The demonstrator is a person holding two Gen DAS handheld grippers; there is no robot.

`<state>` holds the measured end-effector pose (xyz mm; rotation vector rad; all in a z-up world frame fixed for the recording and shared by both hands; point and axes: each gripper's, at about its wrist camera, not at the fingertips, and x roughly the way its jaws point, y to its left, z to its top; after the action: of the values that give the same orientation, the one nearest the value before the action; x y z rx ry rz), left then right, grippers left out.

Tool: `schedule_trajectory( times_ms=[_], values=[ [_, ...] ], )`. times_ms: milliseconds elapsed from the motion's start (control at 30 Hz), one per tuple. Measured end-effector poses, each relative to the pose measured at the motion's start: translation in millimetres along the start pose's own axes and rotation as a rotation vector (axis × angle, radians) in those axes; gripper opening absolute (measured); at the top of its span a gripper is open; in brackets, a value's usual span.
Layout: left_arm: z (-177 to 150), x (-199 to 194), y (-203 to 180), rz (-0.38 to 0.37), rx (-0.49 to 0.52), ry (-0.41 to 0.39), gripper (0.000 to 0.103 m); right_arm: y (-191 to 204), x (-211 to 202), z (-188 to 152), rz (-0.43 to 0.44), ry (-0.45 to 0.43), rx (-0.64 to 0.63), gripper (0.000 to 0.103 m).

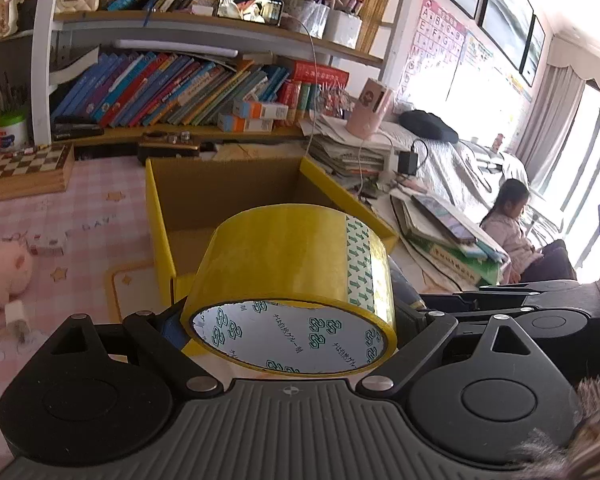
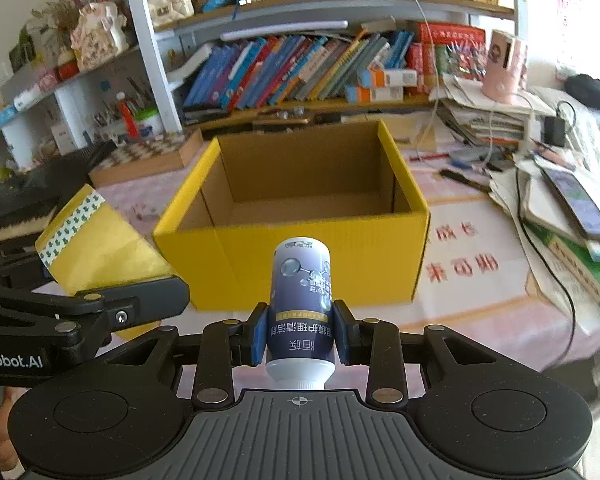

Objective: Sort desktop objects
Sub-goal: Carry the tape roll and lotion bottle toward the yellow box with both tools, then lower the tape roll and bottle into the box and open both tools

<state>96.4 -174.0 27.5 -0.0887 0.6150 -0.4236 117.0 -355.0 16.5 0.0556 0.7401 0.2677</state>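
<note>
Left fingers (image 1: 288, 320) pinch a yellow tape roll (image 1: 290, 276); right fingers (image 2: 300, 336) pinch a purple bottle (image 2: 301, 300).

One yellow cardboard box (image 2: 300, 264) stands open on the surface. One roll of yellow tape (image 1: 290, 280) and one small blue bottle (image 2: 302, 300) with a white cap are in view, each between a pair of fingers, two grippers in all. There is one wooden chessboard (image 1: 22, 170), one pink cylindrical holder (image 2: 504, 66), one phone (image 1: 250, 8) propped on the upper shelf, one black charger plug (image 1: 408, 162) and one pink plush toy (image 1: 2, 272). The shelved books are too many and too crowded to count.
</note>
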Motion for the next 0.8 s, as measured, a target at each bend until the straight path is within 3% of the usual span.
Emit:
schedule_trajectory(
  times_ms=[433,800],
  values=[
    [60.3,19.8,3.8,0.09,-0.001,-0.101,0.093,-17.6,31.8,74.8,0.118,-0.11,-0.073,0.033],
    [86.0,85.8,22.3,0.215,0.153,-0.016,0.093,-28.2,102.5,109.9,0.128,-0.028,-0.212,0.033]
  ],
)
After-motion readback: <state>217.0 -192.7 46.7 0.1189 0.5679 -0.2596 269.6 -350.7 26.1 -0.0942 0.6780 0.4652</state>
